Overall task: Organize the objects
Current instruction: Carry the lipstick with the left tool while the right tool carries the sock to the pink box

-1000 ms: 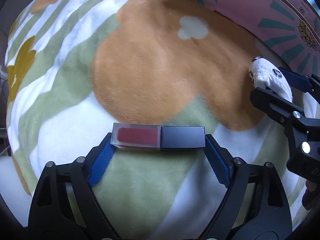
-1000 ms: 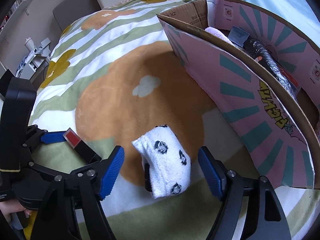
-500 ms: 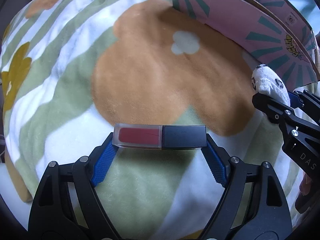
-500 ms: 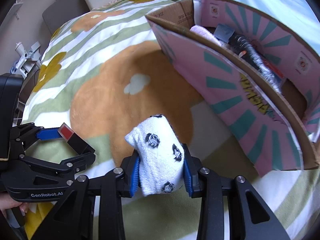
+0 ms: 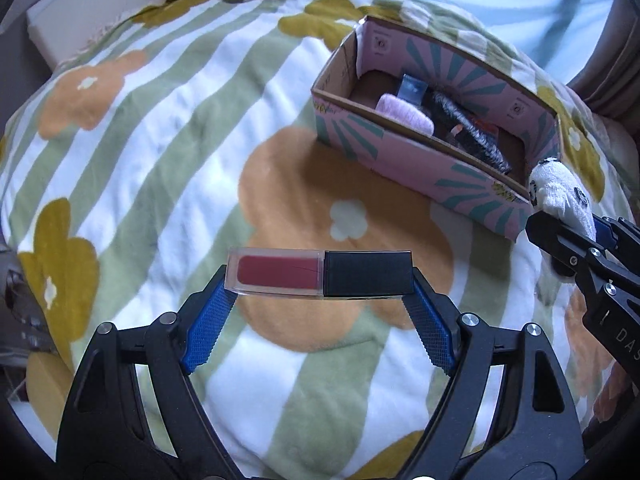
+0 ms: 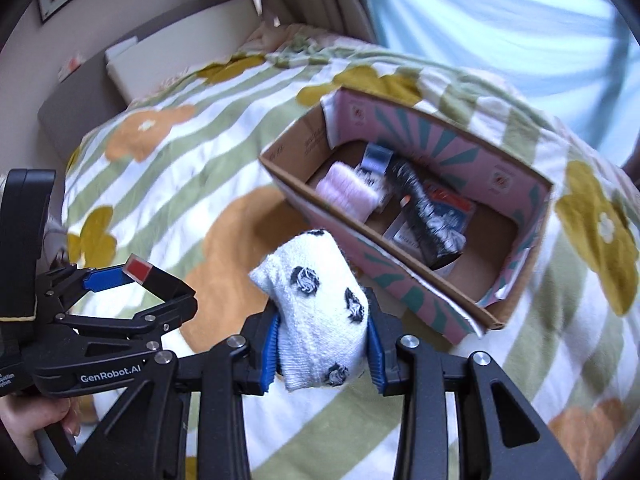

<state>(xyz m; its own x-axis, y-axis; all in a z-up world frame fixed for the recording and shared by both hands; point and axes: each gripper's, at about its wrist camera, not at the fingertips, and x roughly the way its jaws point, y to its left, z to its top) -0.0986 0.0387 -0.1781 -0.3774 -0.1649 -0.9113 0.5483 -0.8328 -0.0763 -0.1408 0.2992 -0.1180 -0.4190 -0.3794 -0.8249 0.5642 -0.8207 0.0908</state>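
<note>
While L tongs [image 5: 320, 304] clamp lipstick [image 5: 320, 276] & R tongs [image 6: 322, 344] clamp sock [image 6: 316, 312], box [image 6: 400, 276] is part-filled; both still need dropping in

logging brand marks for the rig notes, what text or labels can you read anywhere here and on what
"GenRobot.AI": white print on the left tool's black arm.
"DAS": cut-off white letters on the right tool's body, left wrist view.
Yellow lettering on the pink box front: too distorted to read.
Print on the packets inside the box: too blurred.
</note>
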